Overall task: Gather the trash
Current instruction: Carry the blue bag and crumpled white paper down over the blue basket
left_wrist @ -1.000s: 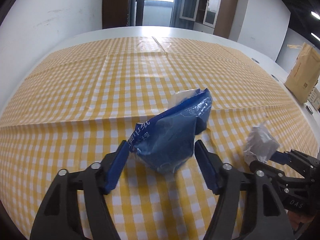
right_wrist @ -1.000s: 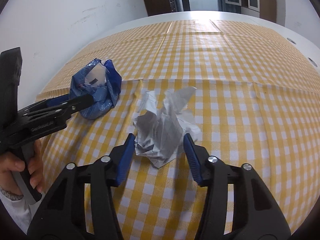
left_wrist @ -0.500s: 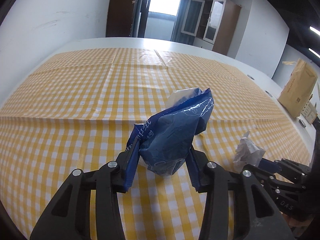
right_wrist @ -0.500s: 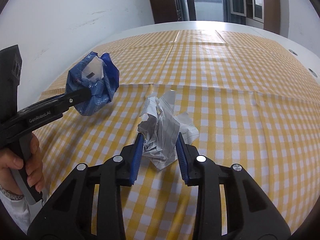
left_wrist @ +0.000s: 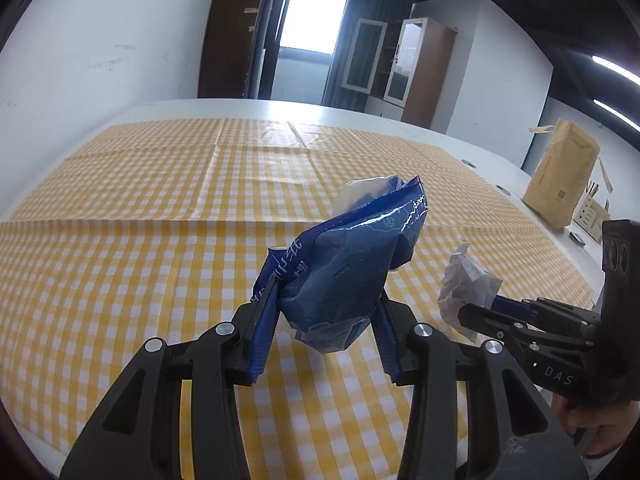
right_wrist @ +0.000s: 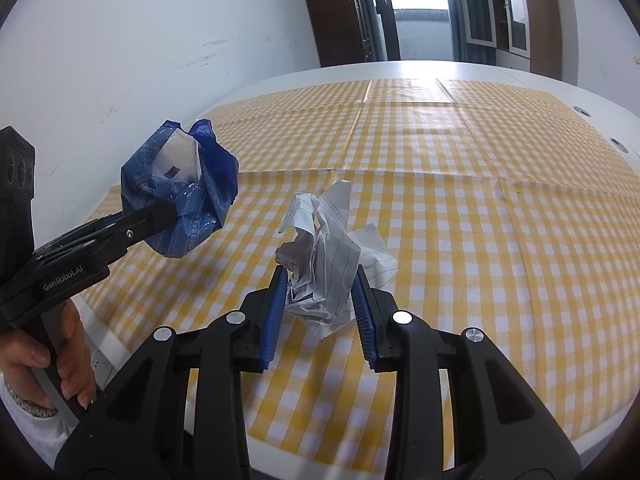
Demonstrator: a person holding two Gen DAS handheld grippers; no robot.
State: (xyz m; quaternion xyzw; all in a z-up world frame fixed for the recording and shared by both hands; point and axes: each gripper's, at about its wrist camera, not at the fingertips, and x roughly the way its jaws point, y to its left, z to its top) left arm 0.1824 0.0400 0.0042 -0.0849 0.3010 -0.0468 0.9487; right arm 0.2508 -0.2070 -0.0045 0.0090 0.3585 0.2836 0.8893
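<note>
Left gripper clamps blue wrapper; right gripper clamps crumpled paper

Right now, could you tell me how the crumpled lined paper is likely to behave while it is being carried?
The crumpled lined paper looks light and springy, so it probably compresses further under the right hand-held gripper. Loose flaps stick out above the blue pads, so they may flutter or catch. It seems unlikely to slip, being wedged between ribbed pads.

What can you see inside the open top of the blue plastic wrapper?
Through the blue plastic wrapper's open top, a pale inner lining bearing one small dark mark shows. Anything deeper is hidden by the crumpled folds and the left tool clamping it.
</note>
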